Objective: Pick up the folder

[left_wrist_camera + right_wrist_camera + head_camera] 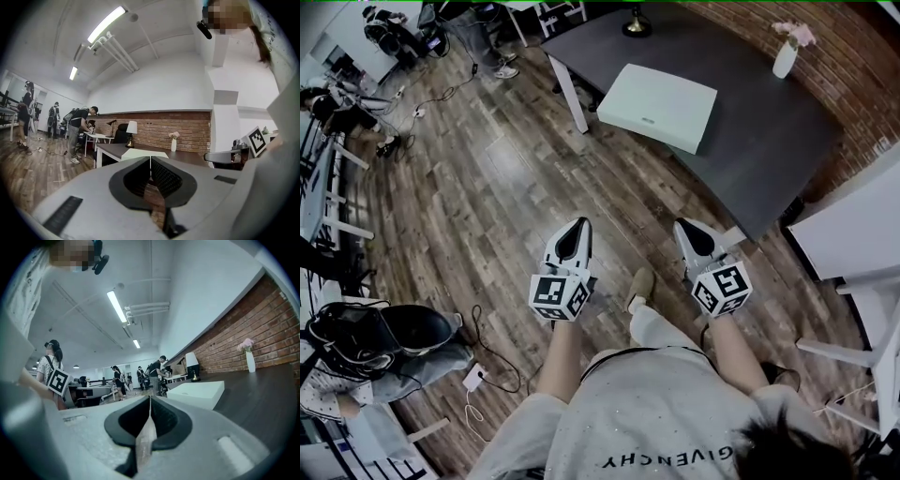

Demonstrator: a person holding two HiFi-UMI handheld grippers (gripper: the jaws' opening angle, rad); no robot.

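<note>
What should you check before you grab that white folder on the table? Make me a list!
1. Folder in sight: ok, flat on the dark table.
2. Folder's top bare: ok.
3. Left gripper open: not ok, jaws together, empty.
4. Right gripper open: not ok, jaws together, empty.
5. Grippers at the folder: not ok, both over the floor, short of the table.
6. Vase out of the way: ok, apart from the folder.

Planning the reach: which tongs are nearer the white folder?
Right. The right tongs are just short of the table, below the folder in head view; left tongs farther left over floor.
</note>
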